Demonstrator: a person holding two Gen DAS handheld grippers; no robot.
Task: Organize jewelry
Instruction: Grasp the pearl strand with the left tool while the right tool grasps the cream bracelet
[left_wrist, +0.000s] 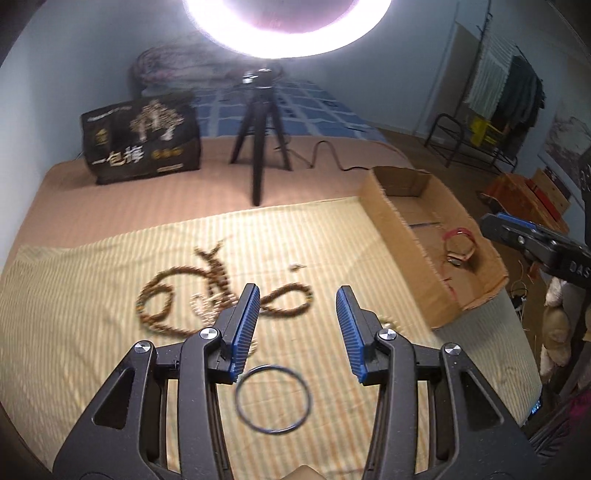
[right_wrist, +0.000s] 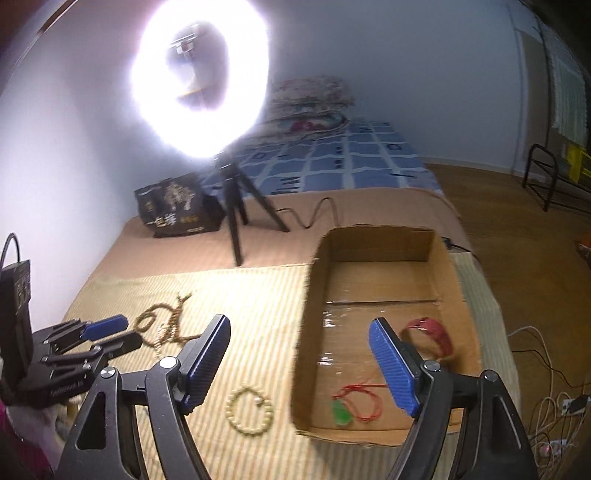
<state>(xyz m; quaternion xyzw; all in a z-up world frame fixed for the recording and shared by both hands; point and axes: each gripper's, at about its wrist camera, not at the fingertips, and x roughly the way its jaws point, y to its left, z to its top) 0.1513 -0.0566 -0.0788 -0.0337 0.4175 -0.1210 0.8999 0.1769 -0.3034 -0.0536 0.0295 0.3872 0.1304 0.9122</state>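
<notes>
Both tongs gape empty: left gripper (left_wrist: 297, 314) above the dark bangle (left_wrist: 272, 398), right gripper (right_wrist: 301, 341) straddling the cardboard box's (right_wrist: 308, 295) near-left wall.

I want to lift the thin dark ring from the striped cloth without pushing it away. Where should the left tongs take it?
The thin dark ring lies flat on the yellow striped cloth, just below the open left tongs. Probably come from straight above and pinch one side of the rim, one finger inside the loop, one outside.
</notes>
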